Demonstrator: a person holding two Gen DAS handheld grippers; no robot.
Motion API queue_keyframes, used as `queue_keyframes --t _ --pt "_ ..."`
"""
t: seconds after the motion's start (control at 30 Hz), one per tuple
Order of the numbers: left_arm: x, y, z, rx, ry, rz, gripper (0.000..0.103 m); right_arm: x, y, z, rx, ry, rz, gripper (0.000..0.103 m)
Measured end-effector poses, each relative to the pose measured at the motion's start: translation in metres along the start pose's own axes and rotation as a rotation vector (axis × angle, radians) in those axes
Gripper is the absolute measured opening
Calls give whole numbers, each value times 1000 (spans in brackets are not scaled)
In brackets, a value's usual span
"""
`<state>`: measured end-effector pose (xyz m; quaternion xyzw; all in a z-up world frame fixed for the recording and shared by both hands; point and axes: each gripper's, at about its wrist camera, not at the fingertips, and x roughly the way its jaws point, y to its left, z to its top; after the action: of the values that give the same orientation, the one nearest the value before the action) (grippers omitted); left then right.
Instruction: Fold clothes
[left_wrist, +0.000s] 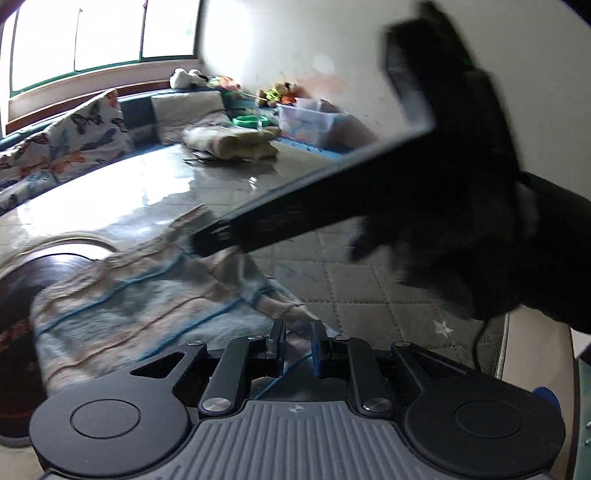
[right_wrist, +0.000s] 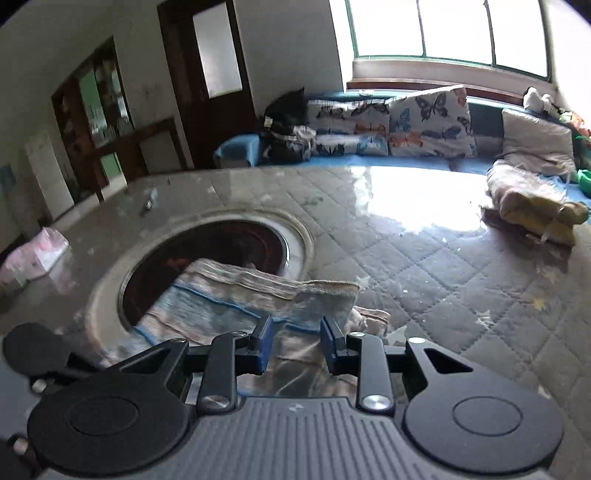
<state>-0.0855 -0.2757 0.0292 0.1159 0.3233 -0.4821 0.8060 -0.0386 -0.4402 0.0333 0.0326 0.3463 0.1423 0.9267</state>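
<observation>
Lying half across the round opening in the quilted tabletop, long axis along the near edge, the striped garment is pinched by both the left gripper and right gripper, whose gloved hand only the left view shows.

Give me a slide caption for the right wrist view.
Right claw over a striped garment draped across the round opening in the quilted table.

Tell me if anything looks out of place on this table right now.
Yes: the striped garment lies partly over the round recess in the quilted table cover, so part of it has no flat support. Small white scraps litter the cover.
</observation>
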Motion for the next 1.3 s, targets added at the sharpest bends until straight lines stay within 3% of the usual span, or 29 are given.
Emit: queue_keyframes --t 0.1,0.17,0.27,0.63,0.73,0.9,1.3 --pt "12 -3 0 13 12 -22 16 18 -7 1 -8 21 -17 25" --pt "17 -2 -1 18 17 -33 16 30 -14 -2 18 43 -31 16" --pt "20 -1 -1 10 18 -44 15 34 -19 -4 25 34 -40 15" --pt "18 1 -5 -16 9 -49 16 47 -10 6 -59 60 -76 16" --pt "12 3 -6 -29 6 -50 16 47 -15 9 -5 64 -72 16" --pt "-4 7 -7 -45 -20 -31 29 35 -7 9 -32 38 -90 16" --pt "-39 24 -33 -157 -9 27 31 33 -5 12 -11 25 -111 18"
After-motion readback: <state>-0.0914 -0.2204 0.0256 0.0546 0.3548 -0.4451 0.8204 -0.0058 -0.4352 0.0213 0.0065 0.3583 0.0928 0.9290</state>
